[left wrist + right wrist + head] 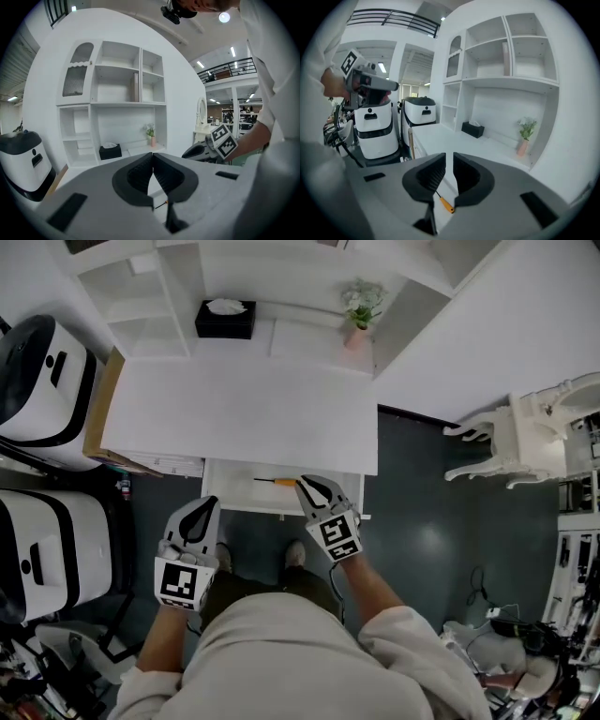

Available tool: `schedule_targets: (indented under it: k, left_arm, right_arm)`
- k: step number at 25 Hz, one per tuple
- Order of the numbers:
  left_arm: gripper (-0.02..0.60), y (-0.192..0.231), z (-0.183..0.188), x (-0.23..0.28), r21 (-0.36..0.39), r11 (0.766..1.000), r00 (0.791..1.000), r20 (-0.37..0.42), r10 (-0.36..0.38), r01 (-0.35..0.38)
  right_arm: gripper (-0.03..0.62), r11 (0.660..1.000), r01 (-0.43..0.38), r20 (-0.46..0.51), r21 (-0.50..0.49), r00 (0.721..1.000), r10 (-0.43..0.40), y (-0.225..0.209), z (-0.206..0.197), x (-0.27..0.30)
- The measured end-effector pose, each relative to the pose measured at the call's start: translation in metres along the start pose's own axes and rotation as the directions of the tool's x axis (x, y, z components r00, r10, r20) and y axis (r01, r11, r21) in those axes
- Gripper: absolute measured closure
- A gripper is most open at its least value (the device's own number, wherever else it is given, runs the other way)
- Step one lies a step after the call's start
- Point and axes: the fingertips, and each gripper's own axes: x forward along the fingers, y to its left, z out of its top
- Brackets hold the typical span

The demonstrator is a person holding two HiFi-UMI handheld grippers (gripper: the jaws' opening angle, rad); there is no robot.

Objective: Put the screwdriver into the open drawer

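Note:
The screwdriver, with an orange handle and a thin dark shaft, lies inside the open white drawer under the desk's front edge. In the right gripper view the screwdriver shows below the jaws, lying free in the drawer. My right gripper hovers above the handle end, its jaws a narrow gap apart with nothing between them. My left gripper hangs over the drawer's left front corner, with its jaws shut and empty. The screwdriver peeks out as a sliver beneath them.
The white desk top spans the middle, backed by shelves holding a black tissue box and a small plant in a pink vase. Two white machines stand at the left, and a white chair at the right.

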Motion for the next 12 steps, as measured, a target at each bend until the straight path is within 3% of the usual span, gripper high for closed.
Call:
schedule_targets:
  k: [12]
  left_arm:
    - [0.577, -0.029, 0.023, 0.011, 0.042, 0.997, 0.997, 0.045, -0.063, 0.061]
  right_arm:
    - [0.574, 0.984, 0.099, 0.176, 0.147, 0.977, -0.125, -0.017, 0.036, -0.083]
